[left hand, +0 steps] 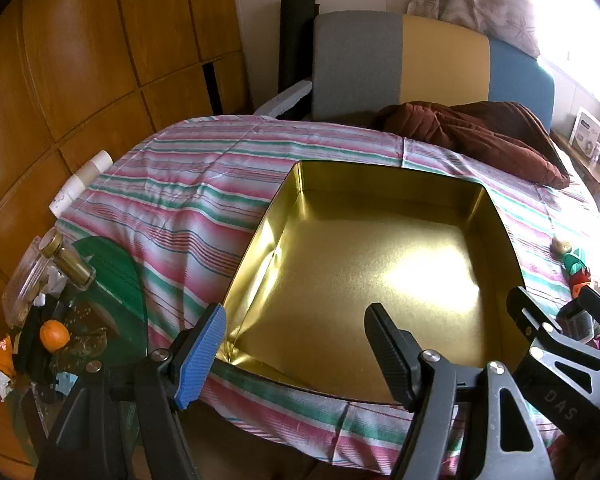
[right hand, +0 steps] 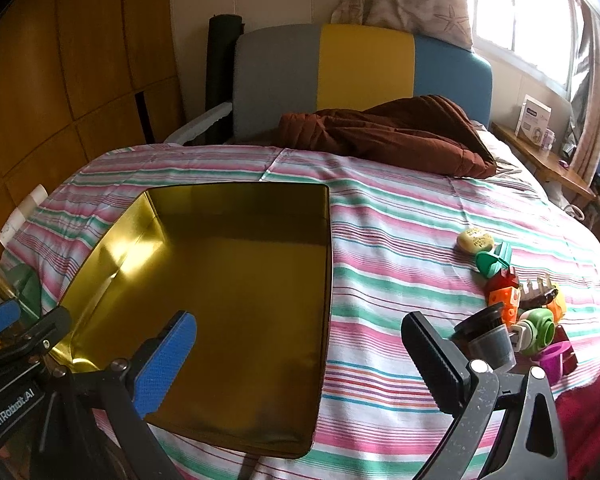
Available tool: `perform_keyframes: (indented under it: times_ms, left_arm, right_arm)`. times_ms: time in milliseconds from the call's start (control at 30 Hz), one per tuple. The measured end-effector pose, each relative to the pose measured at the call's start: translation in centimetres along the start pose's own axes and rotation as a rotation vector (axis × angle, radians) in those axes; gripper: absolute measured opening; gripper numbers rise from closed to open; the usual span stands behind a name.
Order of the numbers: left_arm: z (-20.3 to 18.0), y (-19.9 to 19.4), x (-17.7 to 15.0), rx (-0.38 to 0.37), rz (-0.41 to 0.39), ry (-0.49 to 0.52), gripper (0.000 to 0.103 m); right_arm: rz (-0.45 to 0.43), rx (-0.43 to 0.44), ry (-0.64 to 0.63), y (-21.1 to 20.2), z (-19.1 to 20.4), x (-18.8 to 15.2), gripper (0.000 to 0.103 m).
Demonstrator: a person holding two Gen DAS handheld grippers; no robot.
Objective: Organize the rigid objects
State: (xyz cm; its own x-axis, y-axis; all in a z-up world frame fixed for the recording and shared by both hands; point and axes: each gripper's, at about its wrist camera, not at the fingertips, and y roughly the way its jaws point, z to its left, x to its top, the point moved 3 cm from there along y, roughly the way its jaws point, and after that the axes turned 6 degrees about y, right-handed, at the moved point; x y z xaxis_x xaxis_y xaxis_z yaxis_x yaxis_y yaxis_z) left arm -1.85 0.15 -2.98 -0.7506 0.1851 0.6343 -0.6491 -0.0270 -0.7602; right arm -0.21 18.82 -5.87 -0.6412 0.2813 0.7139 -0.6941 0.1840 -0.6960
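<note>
Jaws of the left gripper (left hand: 296, 356) are spread wide, nothing being held between them, and they are poised above the near edge of the gold tin tray (left hand: 380, 272). The right gripper (right hand: 300, 364) is likewise seen fully parted and empty, its blue finger over the tray's near right corner and its black finger over the striped cloth (right hand: 400, 240). The tray is laid open and bare on that cloth, toward its left side. Just right of the right gripper, a cluster of small rigid objects (right hand: 520, 312) is gathered on the cloth: a black cap, a green ring, a magenta ring, orange and red blocks. Slightly farther back, a green piece (right hand: 494, 260) and a cream speckled pebble (right hand: 475, 239) are placed, well apart from the tray. Beyond, a brown quilted garment (right hand: 392, 136) is heaped before a grey, yellow and blue headboard (right hand: 360, 68).
</note>
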Motion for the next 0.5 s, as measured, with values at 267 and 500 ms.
perform_keyframes:
  times_ms: [267,500]
  left_arm:
    - [-0.24,-0.16,-0.14,0.007,-0.005,0.004,0.073]
    - [-0.30,-0.06,-0.39,0.010,0.001,0.006,0.073]
  right_arm:
    - [0.001,0.003,-0.005,-0.04,0.00,-0.05,0.103]
    - [-0.020,-0.013,-0.028,-0.43,0.14,-0.13,0.103]
